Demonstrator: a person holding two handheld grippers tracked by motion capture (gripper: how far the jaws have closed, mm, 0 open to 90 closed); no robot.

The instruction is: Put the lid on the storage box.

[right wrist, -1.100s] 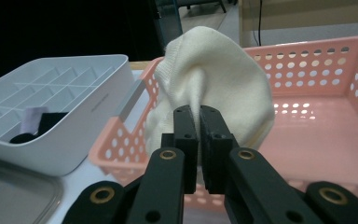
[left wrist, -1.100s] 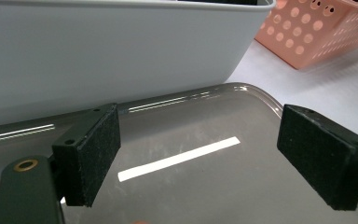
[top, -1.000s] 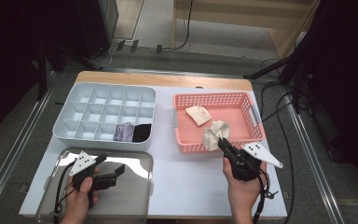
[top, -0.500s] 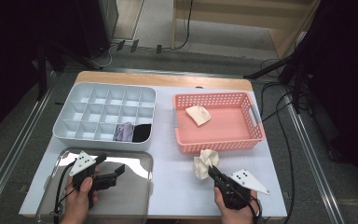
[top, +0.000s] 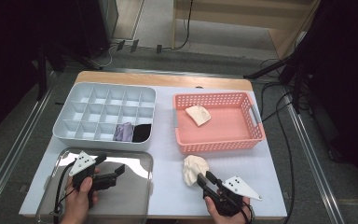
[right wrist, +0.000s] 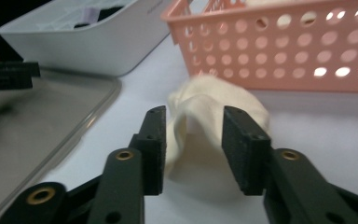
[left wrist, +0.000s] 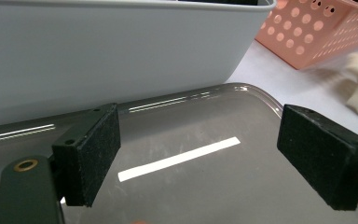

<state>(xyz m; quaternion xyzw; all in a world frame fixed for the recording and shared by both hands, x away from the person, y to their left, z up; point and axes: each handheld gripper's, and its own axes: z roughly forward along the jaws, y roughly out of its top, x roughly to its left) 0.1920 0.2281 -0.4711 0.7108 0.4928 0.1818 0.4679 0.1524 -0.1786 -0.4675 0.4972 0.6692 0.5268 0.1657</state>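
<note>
- A cream cloth (top: 195,169) is laid on the white desk (top: 261,177), near the pink basket (top: 256,140).
- The right tool (top: 204,179) has just been opening around the cloth.
- The left tool (top: 112,169) is held open over the tray (top: 135,196).

No readable text, labels or numbers, seemingly

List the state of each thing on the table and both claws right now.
Cream cloth: crumpled on the table, released.
Right claw: jaws just opened, cloth between them, not pressed.
Left claw: open, over the metal tray.
Pink basket: holds one cream cloth piece.
</note>
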